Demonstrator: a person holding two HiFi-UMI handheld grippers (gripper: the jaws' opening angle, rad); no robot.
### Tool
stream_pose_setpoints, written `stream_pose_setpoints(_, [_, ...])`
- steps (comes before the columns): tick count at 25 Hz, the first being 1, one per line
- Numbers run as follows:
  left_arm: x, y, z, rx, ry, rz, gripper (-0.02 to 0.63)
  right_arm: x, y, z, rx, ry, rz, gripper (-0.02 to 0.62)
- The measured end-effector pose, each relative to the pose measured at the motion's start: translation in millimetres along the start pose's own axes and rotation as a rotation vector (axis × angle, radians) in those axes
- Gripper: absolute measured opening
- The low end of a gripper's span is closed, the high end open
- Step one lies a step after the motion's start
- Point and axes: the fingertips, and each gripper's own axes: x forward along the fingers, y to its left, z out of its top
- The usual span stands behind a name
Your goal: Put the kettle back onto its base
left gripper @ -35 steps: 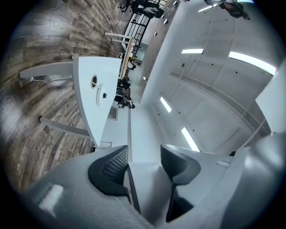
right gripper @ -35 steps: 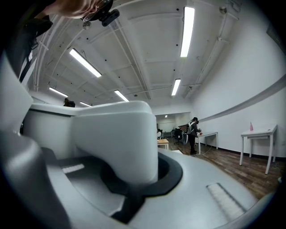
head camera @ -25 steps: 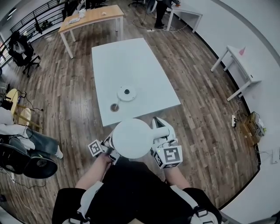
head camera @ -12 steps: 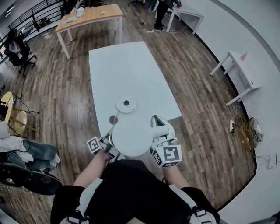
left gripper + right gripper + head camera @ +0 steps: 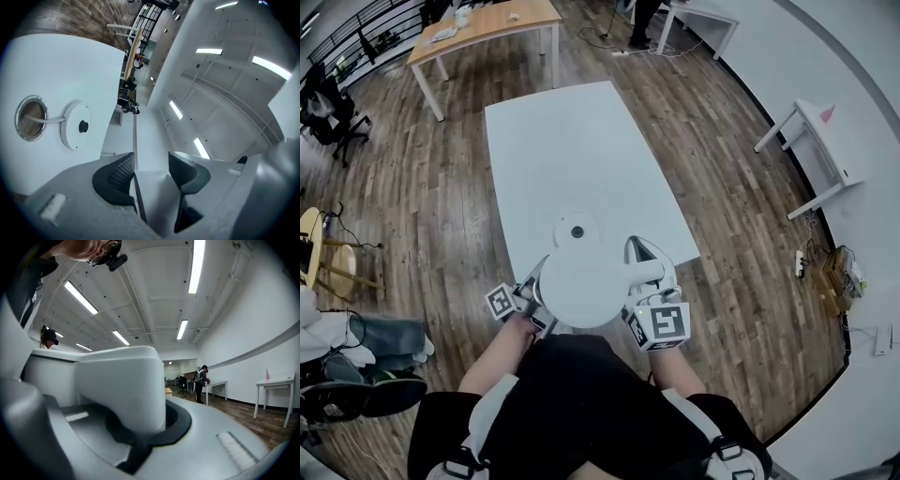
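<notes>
Over the last second the person has walked up to the table (image 5: 572, 141). The kettle (image 5: 581, 286), which hung short of the near edge, now overlaps that edge. The base (image 5: 576, 230), which lay well ahead of the 2 claws, now sits just beyond the kettle's far side. The grip has not changed: the right claw (image 5: 645, 281) is clenched on the kettle's handle (image 5: 119, 385), which fills the space between its jaws, and it carries the kettle in the air to its left. The left claw (image 5: 530, 298) is released, jaws apart with nothing between them, close by the kettle's other side; whether it touches the body I cannot tell. Ahead of the left claw lies the base, bare, its cord (image 5: 47, 120) running into a cable hole (image 5: 31, 118) in the tabletop. The carry looks nearly over: what remains is probably 1 short move forward to bring the kettle above the base, then a level lowering onto its dark centre pin (image 5: 83, 125).
</notes>
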Motion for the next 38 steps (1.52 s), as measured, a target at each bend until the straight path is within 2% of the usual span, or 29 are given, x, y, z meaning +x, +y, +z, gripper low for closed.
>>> stream_pose_setpoints(11, [61,8,56,0.012,0.071,-0.03,0.222,63,-22,10,-0.021,-0.05,-0.091,0.006])
stream_pose_setpoints(17, [74,9,66,0.002,0.052,-0.034,0.221,83,-26,16,-0.04,-0.041,-0.073,0.006])
stream_pose_setpoints(28, [90,34,93,0.046,0.007,0.003,0.222,125,-38,0,-0.055,-0.018,-0.032,0.006])
stream_pose_setpoints(32, [94,49,119,0.088,-0.065,0.064,0.221,138,-53,-12,-0.024,-0.038,-0.068,0.005])
stream_pose_setpoints(37, [82,40,163,0.255,-0.163,0.152,0.216,154,-61,-25,-0.046,-0.035,-0.118,0.006])
stream_pose_setpoints(38, [79,35,166,0.294,-0.169,0.164,0.147,158,-62,-29,-0.05,-0.027,-0.122,0.006])
